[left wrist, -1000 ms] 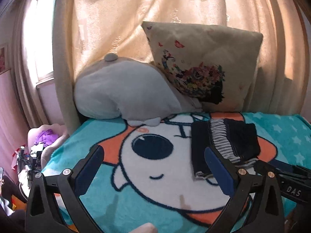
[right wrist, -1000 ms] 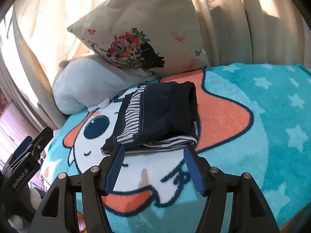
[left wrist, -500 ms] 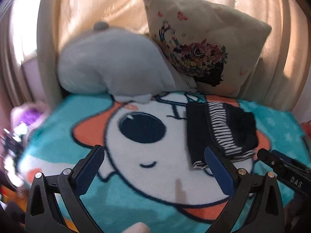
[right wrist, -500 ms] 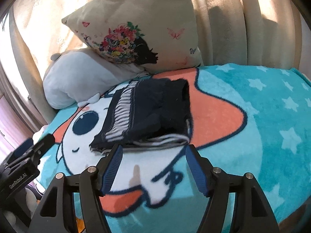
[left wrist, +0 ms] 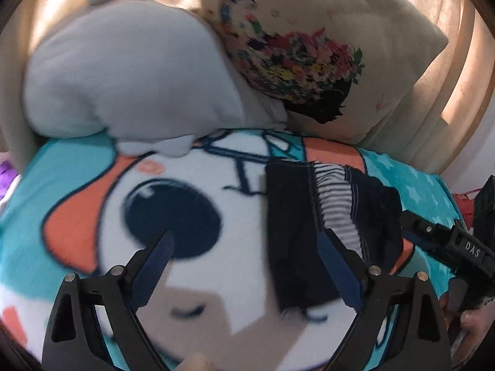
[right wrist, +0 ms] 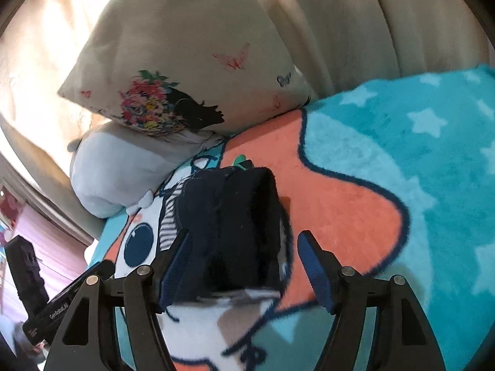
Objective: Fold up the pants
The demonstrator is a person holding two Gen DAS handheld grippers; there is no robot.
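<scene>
The pants (left wrist: 297, 225) are dark navy with a striped lining, folded into a small bundle on the cartoon blanket (left wrist: 216, 278). My left gripper (left wrist: 247, 256) is open, low over the blanket, its right finger against the bundle's left part. In the right wrist view the bundle (right wrist: 235, 222) lies right in front of my right gripper (right wrist: 244, 259), which is open with the near end of the bundle between its fingers. Each gripper shows at the edge of the other's view.
A grey plush pillow (left wrist: 123, 71) and a cream flowered cushion (left wrist: 309, 49) lean against the beige curtain (right wrist: 386, 15) at the back. The blanket's teal starred part (right wrist: 417, 154) spreads to the right. The bed's left edge drops to a cluttered floor.
Both grippers have moved forward and down toward the bundle. The pants now sit between the right gripper's fingers and beside the left gripper's right finger. The bundle itself has not moved.
</scene>
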